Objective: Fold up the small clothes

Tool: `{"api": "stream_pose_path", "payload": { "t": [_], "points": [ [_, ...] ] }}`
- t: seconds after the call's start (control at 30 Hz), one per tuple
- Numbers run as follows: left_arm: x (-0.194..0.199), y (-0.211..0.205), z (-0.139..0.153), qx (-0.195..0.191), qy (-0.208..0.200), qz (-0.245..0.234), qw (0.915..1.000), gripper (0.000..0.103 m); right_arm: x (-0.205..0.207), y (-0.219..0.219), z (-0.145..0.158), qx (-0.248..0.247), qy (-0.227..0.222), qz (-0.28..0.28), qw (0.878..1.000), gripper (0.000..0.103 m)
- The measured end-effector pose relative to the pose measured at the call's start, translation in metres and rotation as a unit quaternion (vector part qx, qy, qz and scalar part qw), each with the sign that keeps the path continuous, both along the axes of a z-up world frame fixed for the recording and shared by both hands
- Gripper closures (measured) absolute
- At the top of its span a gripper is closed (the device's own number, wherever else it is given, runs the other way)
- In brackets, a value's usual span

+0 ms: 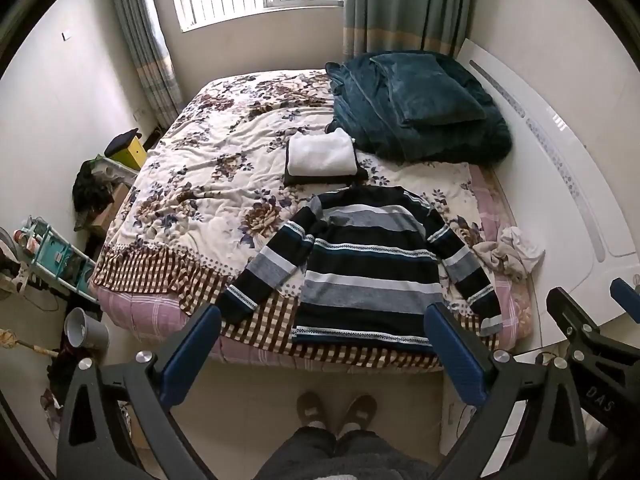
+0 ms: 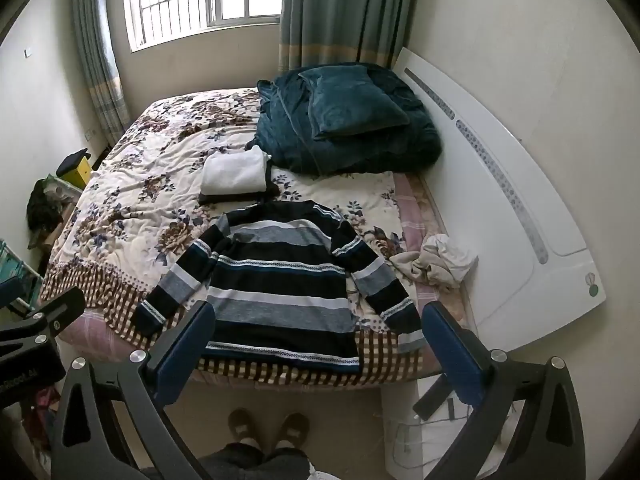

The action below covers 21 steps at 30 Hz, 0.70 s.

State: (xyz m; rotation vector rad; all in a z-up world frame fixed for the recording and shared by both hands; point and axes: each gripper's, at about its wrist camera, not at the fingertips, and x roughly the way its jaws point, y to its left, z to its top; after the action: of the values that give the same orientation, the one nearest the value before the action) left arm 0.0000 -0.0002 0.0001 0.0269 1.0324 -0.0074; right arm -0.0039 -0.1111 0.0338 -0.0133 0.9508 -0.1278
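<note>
While I stand at the foot of the bed (image 1: 188, 184), my left gripper (image 1: 324, 356) and right gripper (image 2: 320, 348) both hang with jaws spread wide, holding nothing. The striped sweater (image 1: 360, 264) lies flat at twelve o'clock, its hem at the bed's near edge, sleeves angled out toward seven and five. Bare quilt stretches from nine to eleven o'clock. Beyond the collar sits a folded white garment (image 1: 322, 156) on something dark, then a teal blanket (image 1: 420, 112) at one o'clock. A crumpled pale cloth (image 1: 512, 254) lies at three o'clock. Only the right view shows a dark object on the floor (image 2: 434, 394); I cannot identify it. The left view alone shows a grey bin (image 1: 86, 328).
</note>
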Motion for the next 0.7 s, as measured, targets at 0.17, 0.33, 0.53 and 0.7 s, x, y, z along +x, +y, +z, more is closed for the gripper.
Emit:
{"api": "stream_pose_path", "payload": {
  "t": [0.17,0.33,0.53,0.7],
  "points": [
    [0.0001,0.0,0.0001,0.0,0.0,0.0,1.0,0.0,0.0001,0.0018,0.0005,0.0,0.001,0.0,1.0,0.0],
    [0.0003,0.0001,0.0002,-0.001,-0.001,-0.001,1.0,0.0,0.0,0.0036,0.0014,0.0,0.001,0.001,1.0,0.0],
    [0.0002,0.0,0.0,-0.001,-0.001,0.0,1.0,0.0,0.0,0.0036,0.0024,-0.001,0.0,0.0,1.0,0.0],
    [0.0003,0.0003,0.0003,-0.002,-0.001,0.0,1.0,0.0,0.0001,0.0039,0.0034,-0.001,0.001,0.001,1.0,0.0]
  ]
}}
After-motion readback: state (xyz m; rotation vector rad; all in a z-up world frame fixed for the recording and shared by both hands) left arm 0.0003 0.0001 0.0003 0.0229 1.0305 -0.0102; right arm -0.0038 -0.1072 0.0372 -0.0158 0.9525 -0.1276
